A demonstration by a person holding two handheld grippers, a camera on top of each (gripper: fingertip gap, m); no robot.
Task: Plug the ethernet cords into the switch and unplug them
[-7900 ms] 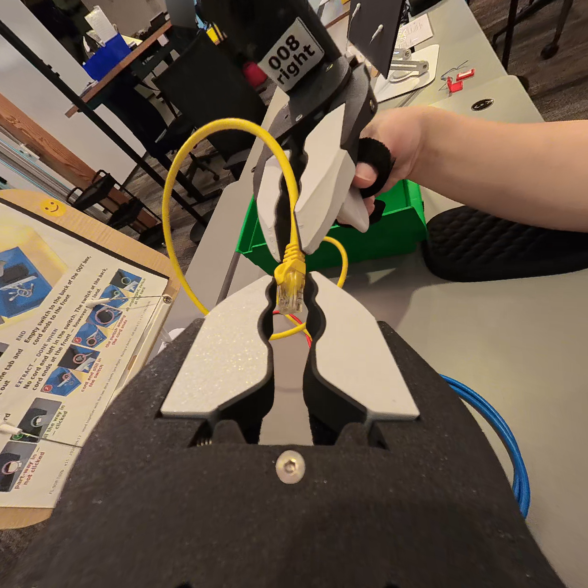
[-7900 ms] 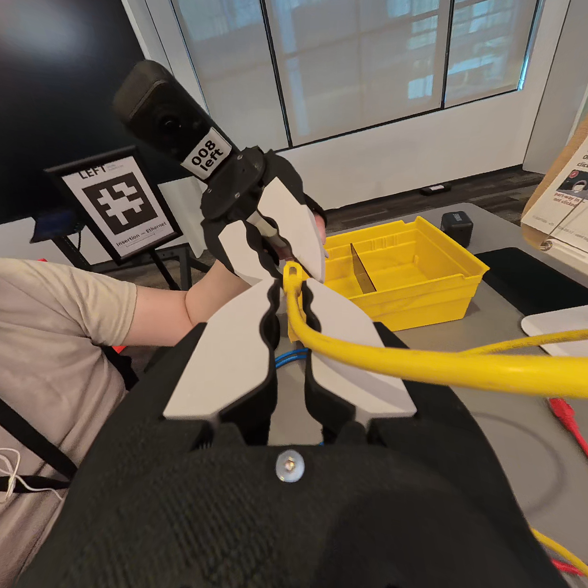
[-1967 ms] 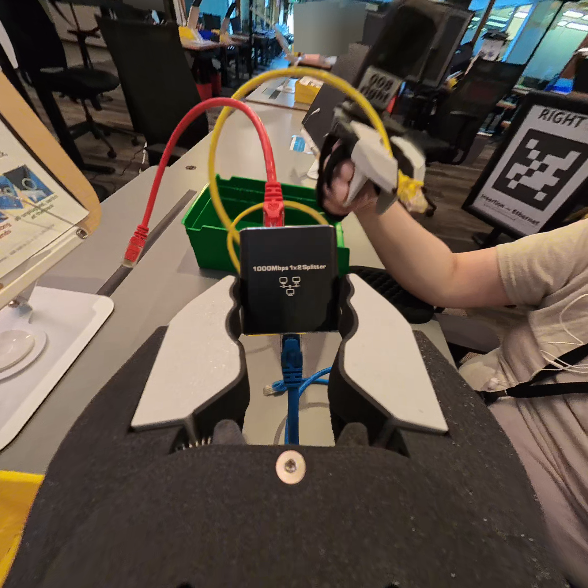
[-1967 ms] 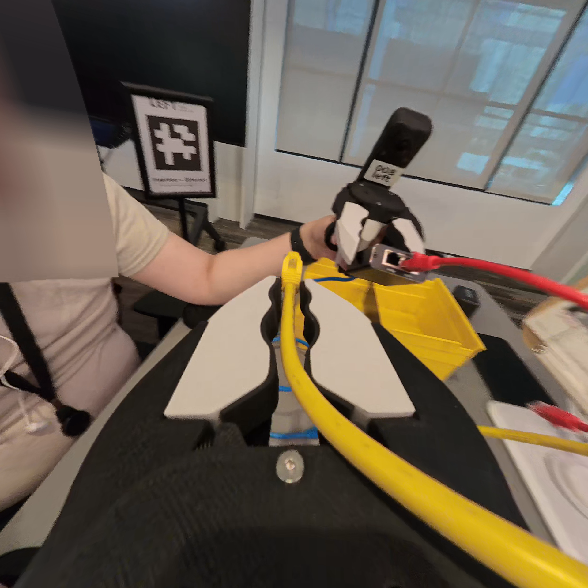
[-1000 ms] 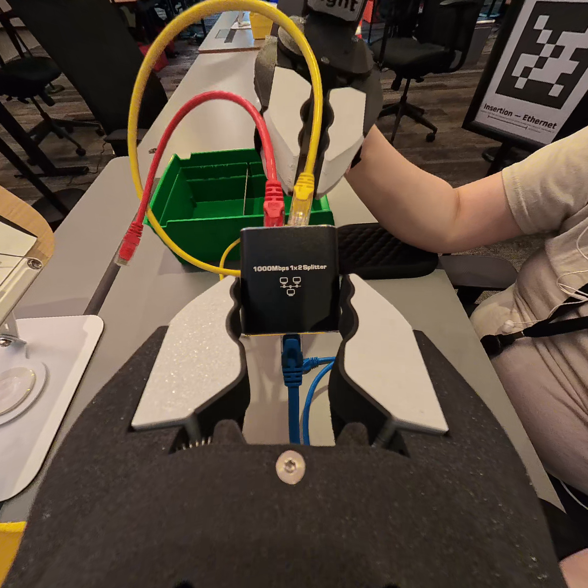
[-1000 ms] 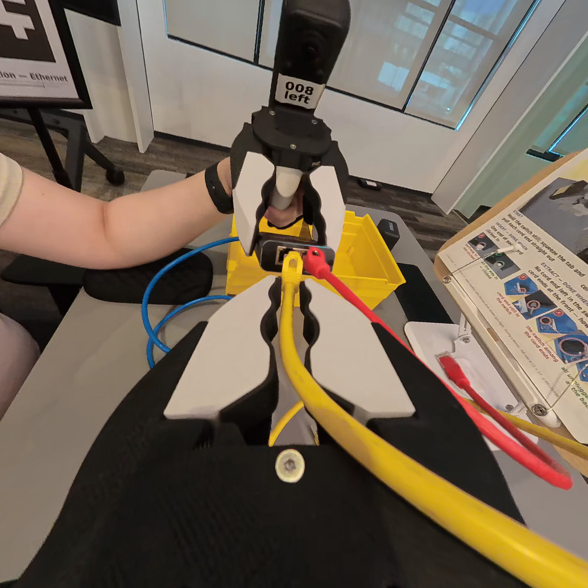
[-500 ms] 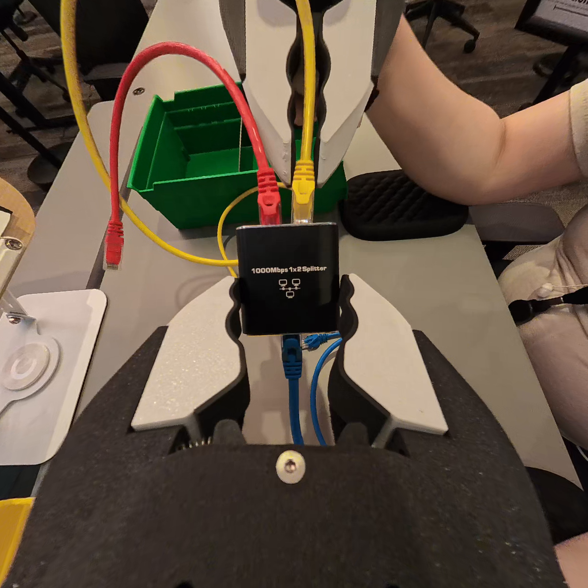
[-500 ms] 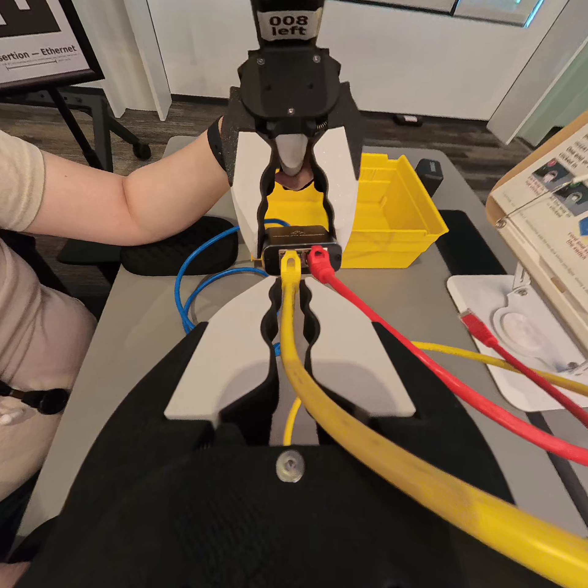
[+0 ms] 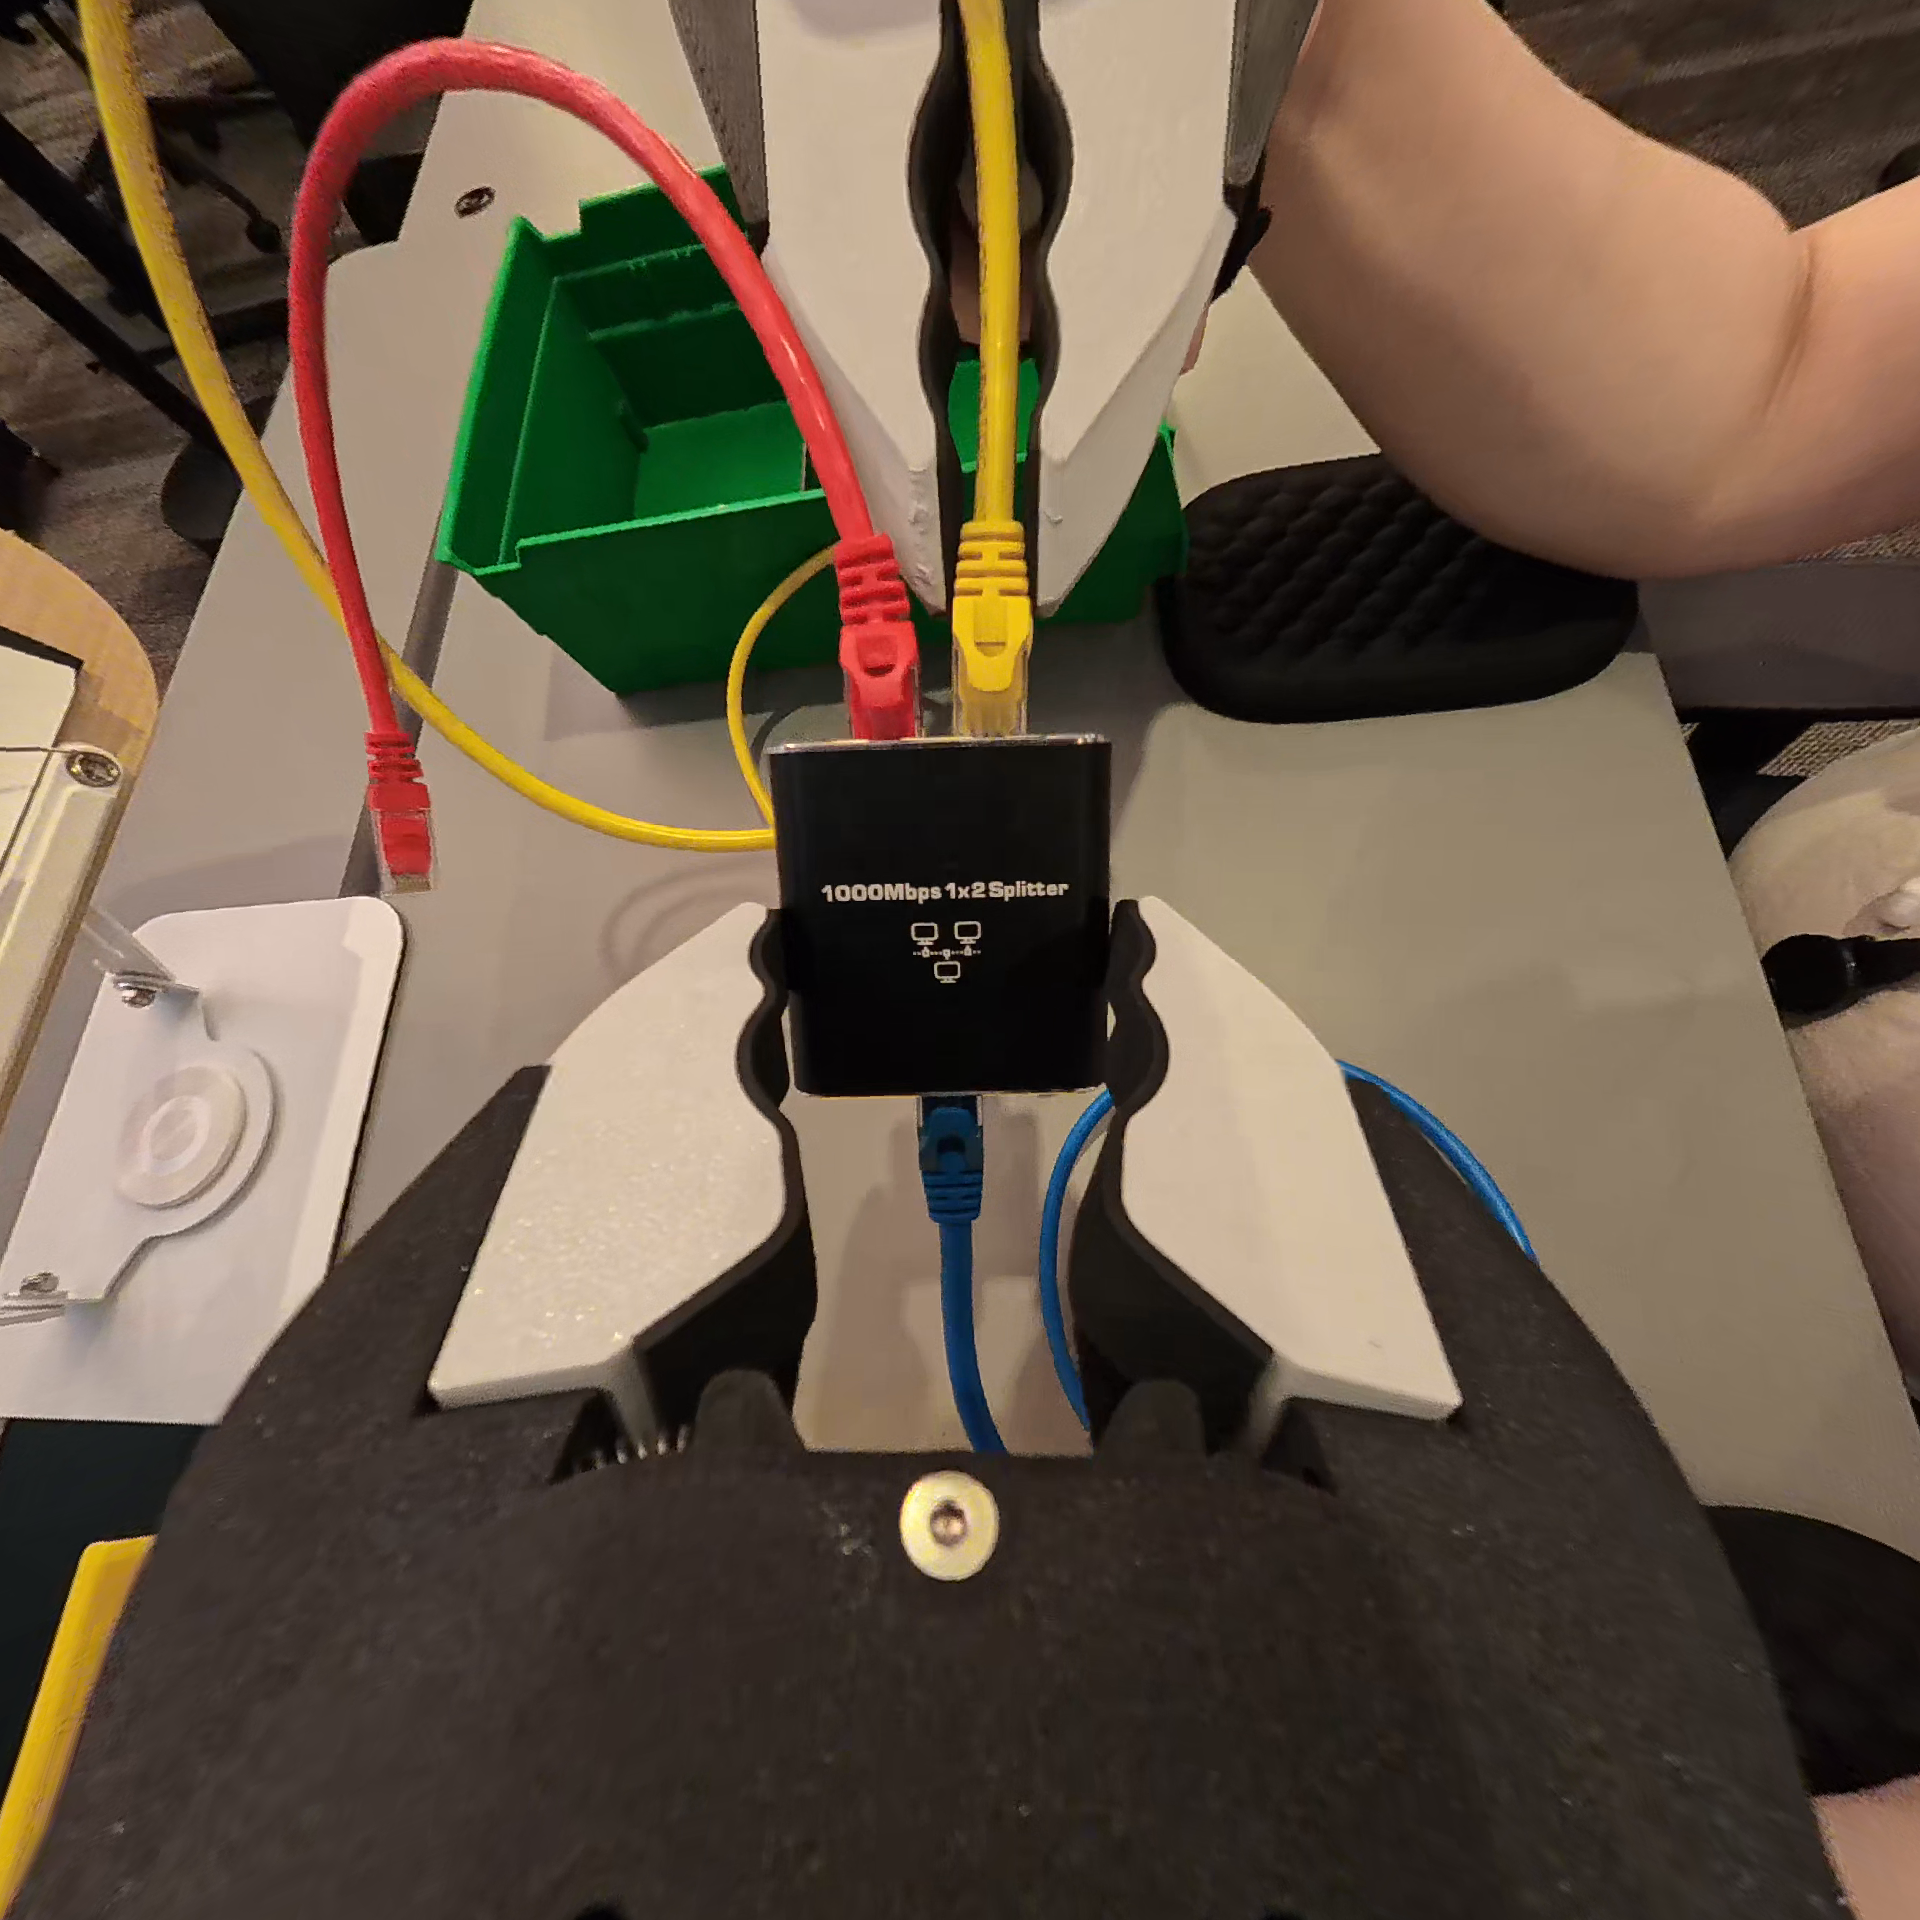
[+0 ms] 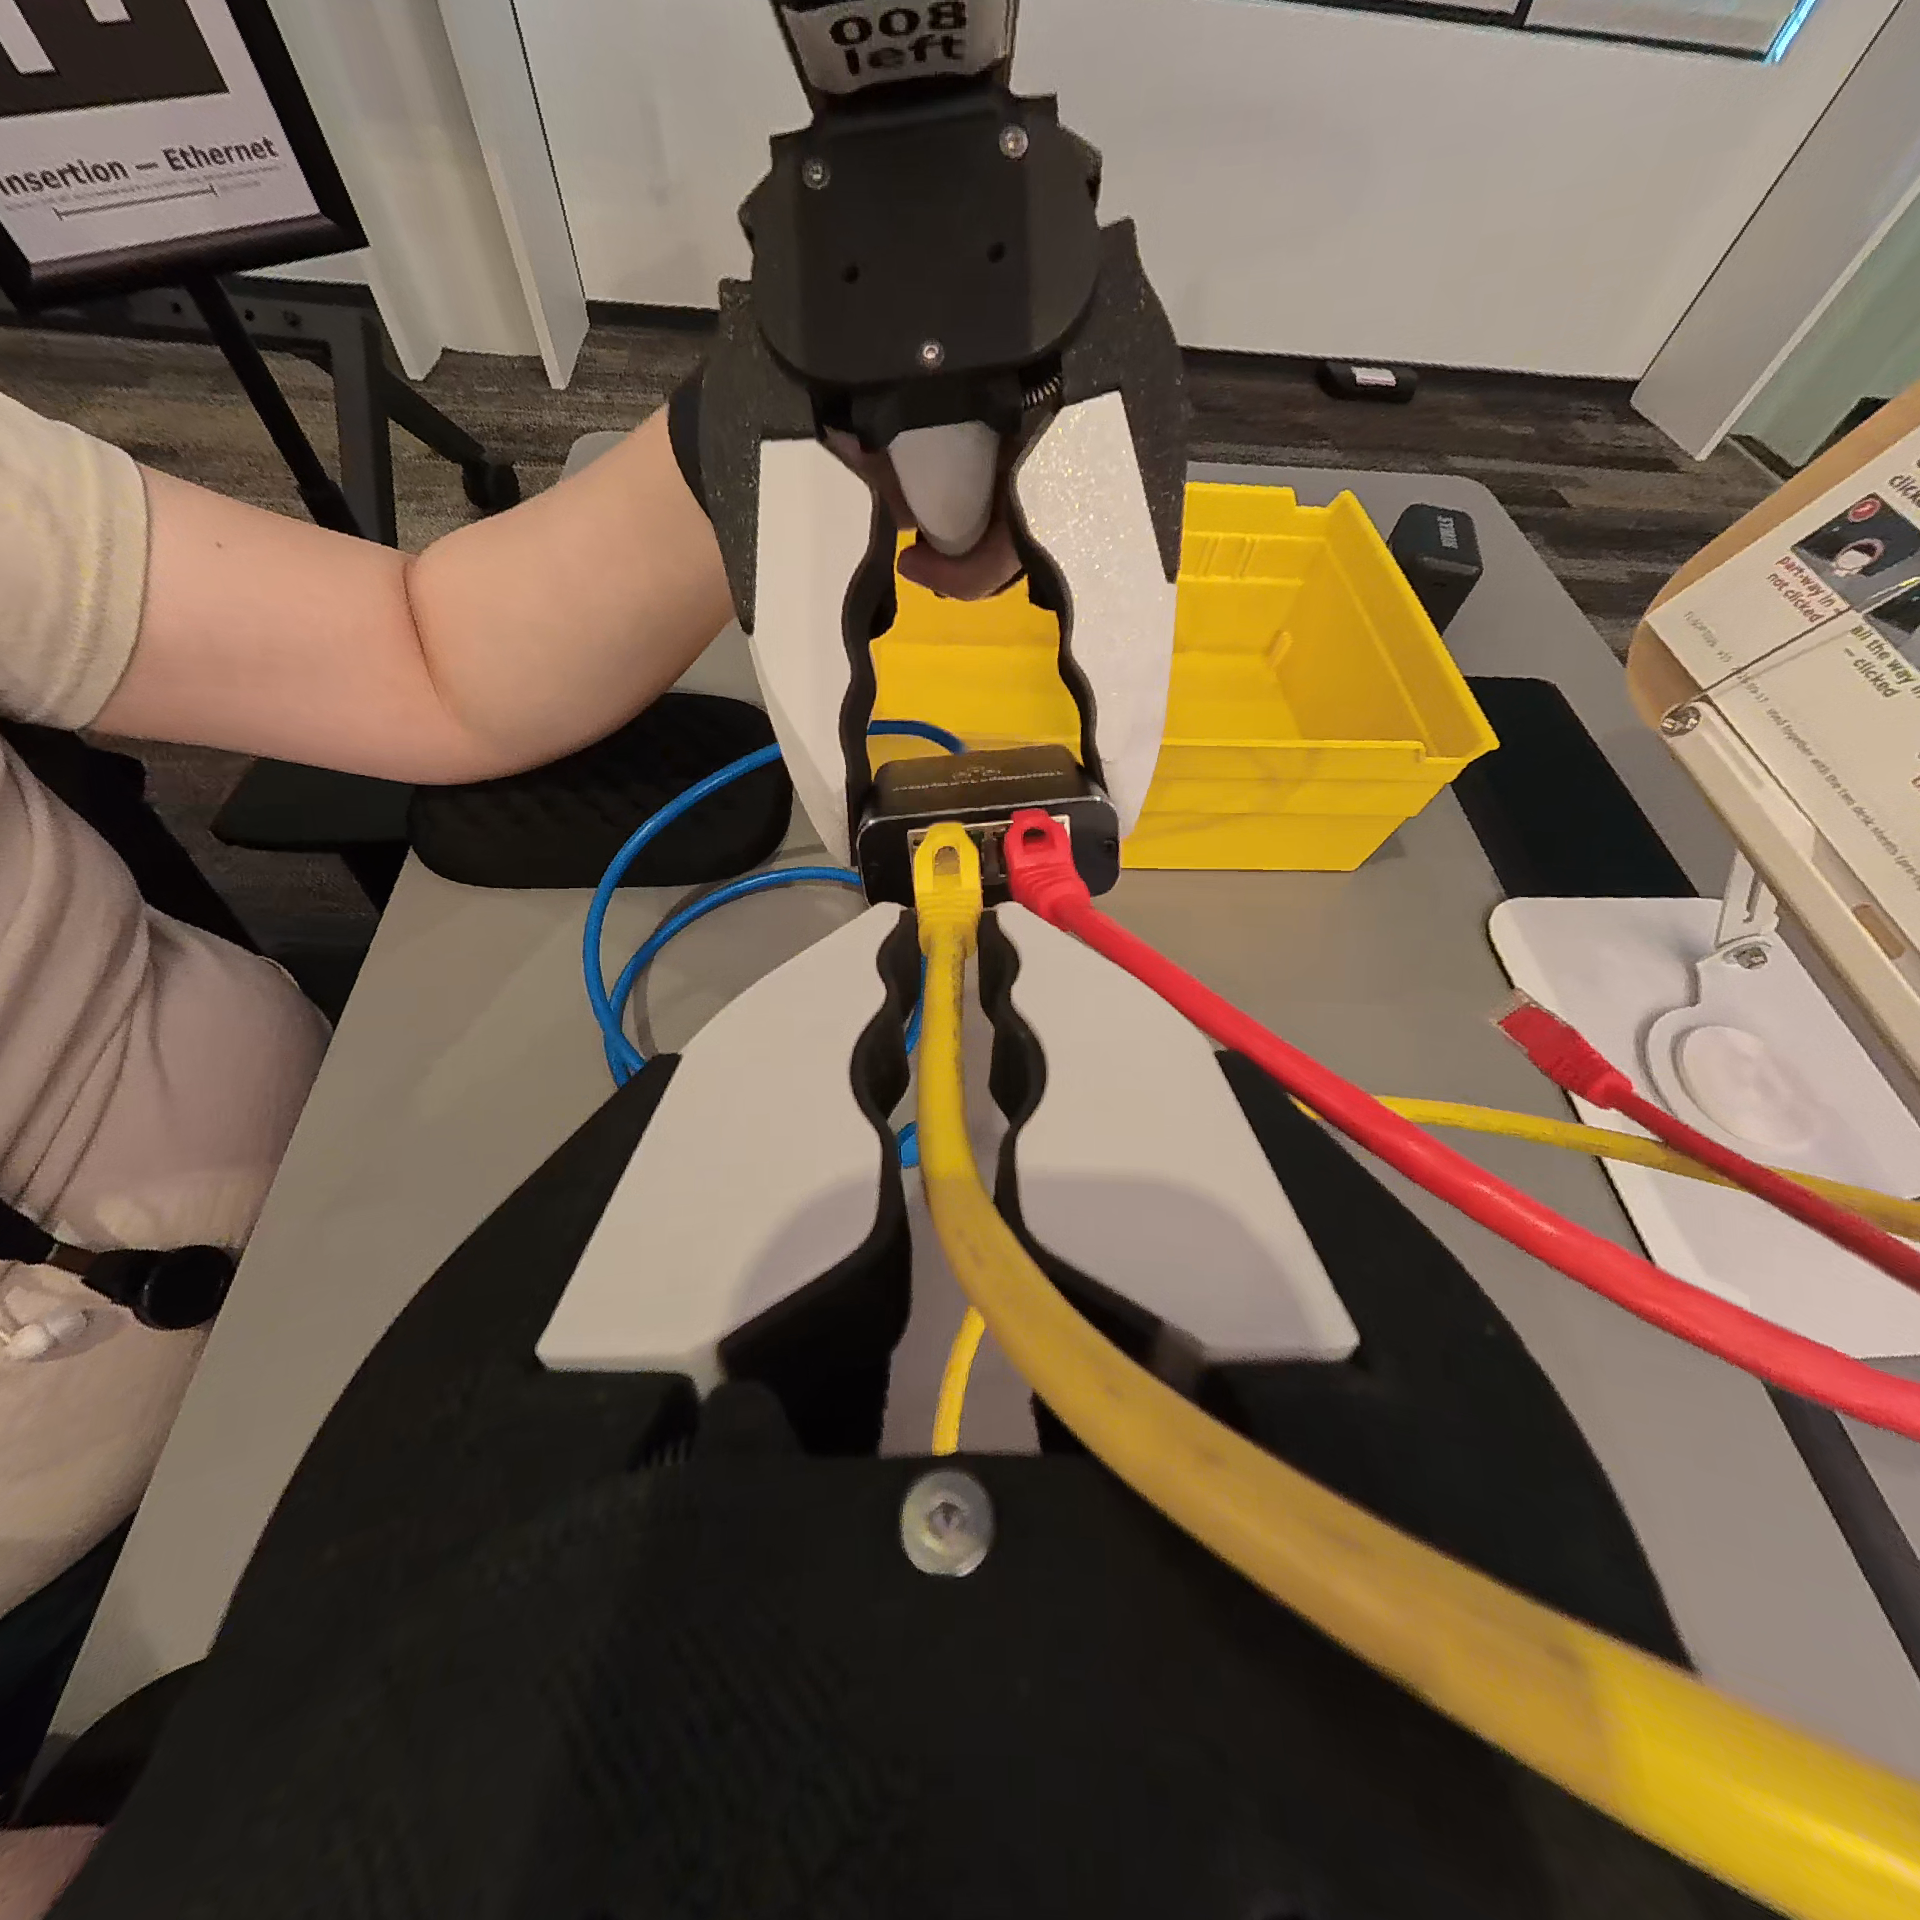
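My left gripper (image 9: 945, 925) is shut on a black switch box (image 9: 943, 914) and holds it just above the grey table. A red cord plug (image 9: 878, 655) and a yellow cord plug (image 9: 992, 644) sit in its two far ports, and a blue cord plug (image 9: 951, 1153) sits in its near port. My right gripper (image 10: 943, 920) is shut on the yellow cord (image 10: 945, 997) just behind its plug (image 10: 943, 868), which is in the switch (image 10: 987, 821) beside the red plug (image 10: 1034, 847). The right gripper also shows in the left wrist view (image 9: 982, 566).
A green bin (image 9: 582, 561) stands behind the switch, a yellow bin (image 10: 1330, 748) on the other side. The red cord's free plug (image 9: 400, 821) lies near a white stand base (image 9: 208, 1091) with an instruction board (image 10: 1818, 644). Black arm pads (image 9: 1382, 592) lie beside the person's arms. The blue cord loops (image 10: 665, 914) on the table.
My right gripper brought the yellow plug up to the switch and pushed it into the port beside the red plug. Both grippers have lowered toward the table. Both grasps hold unchanged.
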